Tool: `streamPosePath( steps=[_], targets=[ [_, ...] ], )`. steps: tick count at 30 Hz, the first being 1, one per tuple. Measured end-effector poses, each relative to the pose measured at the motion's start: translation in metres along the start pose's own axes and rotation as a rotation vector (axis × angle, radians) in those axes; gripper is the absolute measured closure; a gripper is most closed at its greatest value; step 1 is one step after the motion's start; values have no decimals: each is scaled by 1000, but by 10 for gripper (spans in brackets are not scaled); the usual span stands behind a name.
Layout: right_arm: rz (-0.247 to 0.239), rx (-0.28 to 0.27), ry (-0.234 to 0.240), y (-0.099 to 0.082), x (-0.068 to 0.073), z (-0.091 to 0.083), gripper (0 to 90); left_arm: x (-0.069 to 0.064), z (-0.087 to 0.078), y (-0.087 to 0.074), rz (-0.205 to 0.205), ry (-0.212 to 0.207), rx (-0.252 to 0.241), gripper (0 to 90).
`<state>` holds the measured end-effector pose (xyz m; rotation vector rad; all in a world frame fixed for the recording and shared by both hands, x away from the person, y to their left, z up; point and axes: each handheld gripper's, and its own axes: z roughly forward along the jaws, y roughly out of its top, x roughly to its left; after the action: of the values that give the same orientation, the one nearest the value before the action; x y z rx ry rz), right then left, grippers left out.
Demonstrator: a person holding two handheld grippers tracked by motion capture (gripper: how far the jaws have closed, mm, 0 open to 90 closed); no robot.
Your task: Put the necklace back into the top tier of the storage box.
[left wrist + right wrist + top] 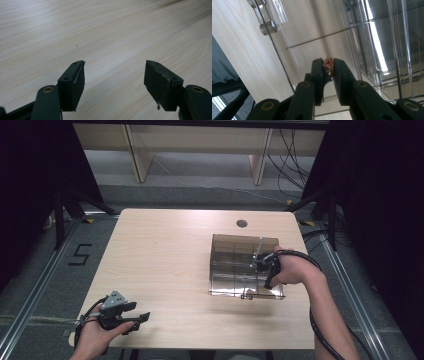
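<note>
A clear brown-tinted box (245, 240) with inner dividers stands on the right half of the wooden table (160, 260). My right gripper (261, 261) is over the box's right side, pointing down into it. In the right gripper view its jaws (328, 69) are shut on a small glittery amber piece (329, 62), above the box's clear dividers (317, 40). My left gripper (141, 311) rests near the table's front left corner. It is open, with bare wood between its pads (115, 75).
A round cable hole (242, 223) sits in the table behind the box. A small metal latch (246, 295) is at the box's front edge, and a clear cylindrical knob (268, 26) sits at the box's edge. Cables trail from both grippers. Wooden furniture stands beyond the table.
</note>
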<state>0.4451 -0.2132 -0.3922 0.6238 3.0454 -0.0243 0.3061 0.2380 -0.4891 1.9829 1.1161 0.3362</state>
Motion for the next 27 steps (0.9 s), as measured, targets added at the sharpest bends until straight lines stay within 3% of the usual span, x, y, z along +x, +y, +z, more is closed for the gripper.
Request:
streamPosePath(
  steps=[11,18,19,20,22,23,27],
  targets=[
    [-5,-1,0,0,0,-1,754,1,0,0,9,-5,5,327],
    [29,-15,3,-4,3,-8,697,1,-1,0,8,-6,8,327],
    [5,-30,3,-5,1,-8,683,1,-1,0,8,-6,9,327],
    [41,-24,4,-6,4,-10,668,0,-1,0,7,6,9,326],
    [51,-22,-5,-9,6,-12,651,0,0,0,0,0,-4,326],
    [34,-24,-4,-9,6,-13,645,0,0,0,1,3,-1,326],
    [39,-46,-5,-14,9,-16,623,1,-1,0,8,-6,8,325]
  ],
)
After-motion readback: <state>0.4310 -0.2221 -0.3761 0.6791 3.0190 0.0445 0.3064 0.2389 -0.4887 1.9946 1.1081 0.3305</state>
